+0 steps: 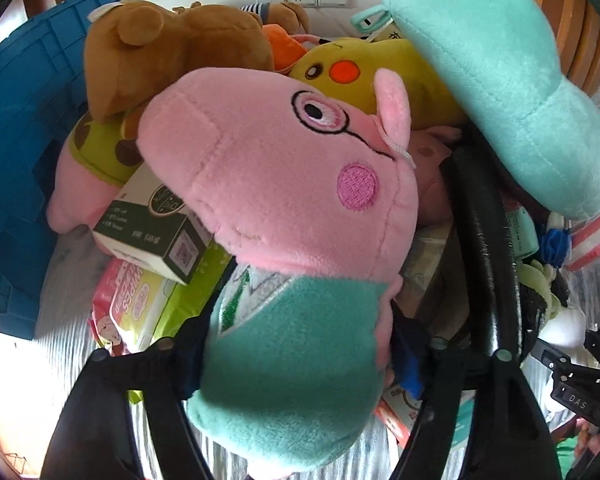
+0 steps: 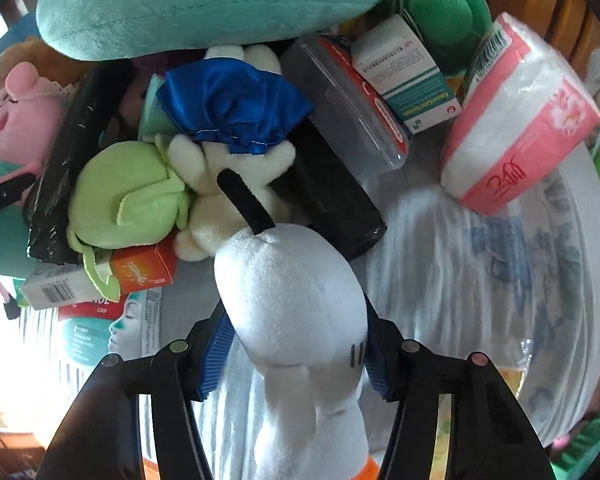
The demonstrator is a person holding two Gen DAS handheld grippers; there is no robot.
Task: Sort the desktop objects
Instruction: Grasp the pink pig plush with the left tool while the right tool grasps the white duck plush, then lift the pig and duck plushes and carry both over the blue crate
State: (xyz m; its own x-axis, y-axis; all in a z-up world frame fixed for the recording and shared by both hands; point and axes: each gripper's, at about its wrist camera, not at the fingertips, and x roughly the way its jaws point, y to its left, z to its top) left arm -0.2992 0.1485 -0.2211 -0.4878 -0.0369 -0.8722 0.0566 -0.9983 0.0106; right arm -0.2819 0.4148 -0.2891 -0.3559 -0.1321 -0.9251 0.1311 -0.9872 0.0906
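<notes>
The left claw [image 1: 300, 364] was closed on the pink pig plush [image 1: 276, 184], whose long body ran away from it toward the blue crate [image 1: 24, 128]. The right claw [image 2: 296, 356] gripped the white plush [image 2: 296, 300] by its head, beside the pile.

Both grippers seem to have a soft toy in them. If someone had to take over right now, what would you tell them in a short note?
Left gripper: shut on the pink pig plush, gripping its teal body.
Right gripper: shut on the white plush, blue pads pressing both its sides.
Both toys sit at the edge of the pile, not yet carried off.
Pile: brown bear, yellow plush, teal cushion, black rolls, tissue pack, medicine boxes, wipes pack.
Blue crate stands to the left.
Done: two toys gripped. Left: place them, then sort everything else.
</notes>
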